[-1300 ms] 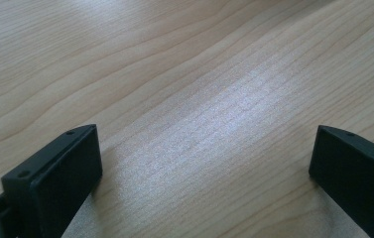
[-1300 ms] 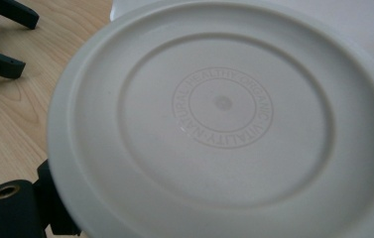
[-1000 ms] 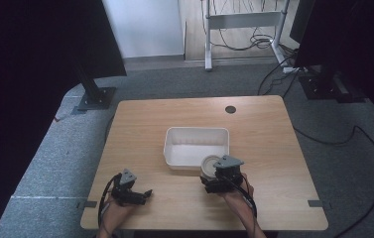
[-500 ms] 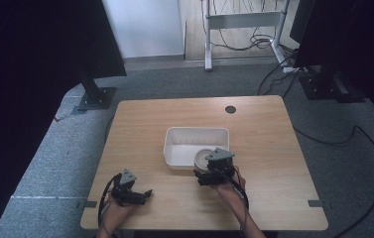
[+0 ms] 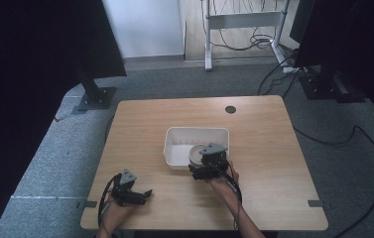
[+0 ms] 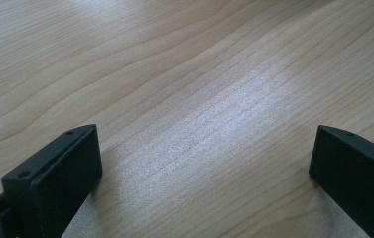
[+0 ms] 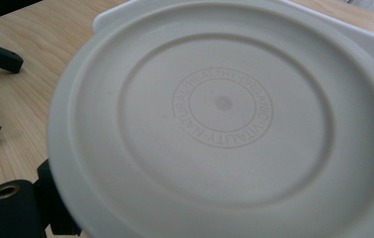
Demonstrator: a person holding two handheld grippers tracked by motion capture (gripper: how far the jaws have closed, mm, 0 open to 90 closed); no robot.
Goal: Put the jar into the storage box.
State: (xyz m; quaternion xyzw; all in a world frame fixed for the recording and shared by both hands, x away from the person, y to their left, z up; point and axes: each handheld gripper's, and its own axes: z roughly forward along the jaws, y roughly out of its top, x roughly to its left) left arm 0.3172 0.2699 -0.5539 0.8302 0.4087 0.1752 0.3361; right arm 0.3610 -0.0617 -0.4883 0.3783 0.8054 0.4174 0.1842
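A round white plate is being gripped by the right gripper over the white tray, while the left gripper is being rested wide open, empty, on the wooden table.

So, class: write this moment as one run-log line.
right gripper: shut on round white plate, at near rim of white tray | left gripper: open, holding nothing, low over wooden table
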